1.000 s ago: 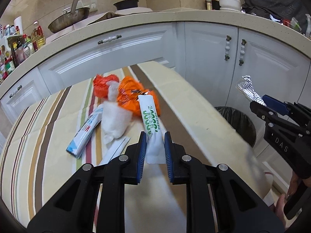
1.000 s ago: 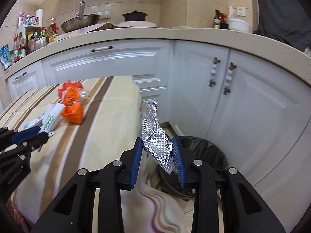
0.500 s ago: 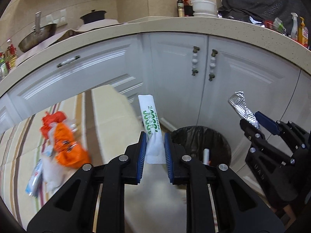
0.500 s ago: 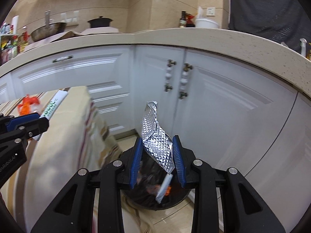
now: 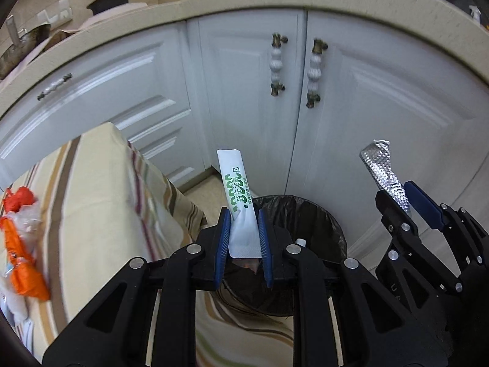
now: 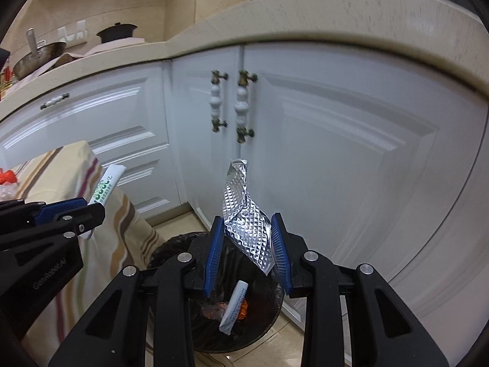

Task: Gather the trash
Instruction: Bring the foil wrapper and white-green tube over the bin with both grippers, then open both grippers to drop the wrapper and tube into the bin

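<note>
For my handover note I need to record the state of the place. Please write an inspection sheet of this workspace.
Surface: table under a striped cloth, beside the bin.
Job's things: white packet with green print; silver foil wrapper; black-lined trash bin on the floor, holding a white tube and orange scraps.
Clutter: orange and red wrappers on the table.
Grippers: left tool shut on the packet; right tool shut on the foil wrapper; both over the bin.
Cables: nothing seen.
Surroundings: white cabinets, beige counter, wok, black pot.
</note>
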The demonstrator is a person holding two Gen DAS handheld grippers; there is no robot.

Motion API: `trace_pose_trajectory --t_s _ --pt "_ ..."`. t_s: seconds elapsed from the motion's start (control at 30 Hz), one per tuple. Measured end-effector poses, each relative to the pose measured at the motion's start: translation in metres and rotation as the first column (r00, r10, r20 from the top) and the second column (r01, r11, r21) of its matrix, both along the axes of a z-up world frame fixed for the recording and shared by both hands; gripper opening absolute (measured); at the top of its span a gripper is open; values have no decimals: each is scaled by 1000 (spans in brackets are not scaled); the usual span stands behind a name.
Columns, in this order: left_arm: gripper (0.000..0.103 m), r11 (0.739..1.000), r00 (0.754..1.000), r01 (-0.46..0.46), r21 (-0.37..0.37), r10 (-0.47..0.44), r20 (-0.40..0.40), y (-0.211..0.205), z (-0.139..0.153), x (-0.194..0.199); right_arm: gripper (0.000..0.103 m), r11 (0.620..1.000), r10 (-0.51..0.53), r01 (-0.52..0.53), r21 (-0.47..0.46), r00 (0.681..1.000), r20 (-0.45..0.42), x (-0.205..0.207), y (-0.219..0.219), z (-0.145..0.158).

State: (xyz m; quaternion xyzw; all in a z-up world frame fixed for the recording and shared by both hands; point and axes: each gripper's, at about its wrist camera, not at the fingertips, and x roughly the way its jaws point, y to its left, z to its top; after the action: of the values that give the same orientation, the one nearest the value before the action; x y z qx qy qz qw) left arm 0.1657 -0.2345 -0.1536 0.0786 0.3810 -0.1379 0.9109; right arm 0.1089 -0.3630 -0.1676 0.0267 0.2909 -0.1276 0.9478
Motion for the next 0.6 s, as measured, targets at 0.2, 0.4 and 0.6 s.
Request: trace_pose_trajectory --t_s 0.2,0.4,0.6 --pt "35 999 998 27 43 -25 -53 -23 -27 24 53 1000 -11 12 24 999 -31 23 -16 -24" --pt "44 999 997 -8 35 11 -76 -16 -35 34 58 998 -43 45 37 998 -39 24 -25 -30" --pt "49 1000 999 -26 4 26 -22 7 -11 23 58 999 -37 38 34 999 -35 15 -18 -19"
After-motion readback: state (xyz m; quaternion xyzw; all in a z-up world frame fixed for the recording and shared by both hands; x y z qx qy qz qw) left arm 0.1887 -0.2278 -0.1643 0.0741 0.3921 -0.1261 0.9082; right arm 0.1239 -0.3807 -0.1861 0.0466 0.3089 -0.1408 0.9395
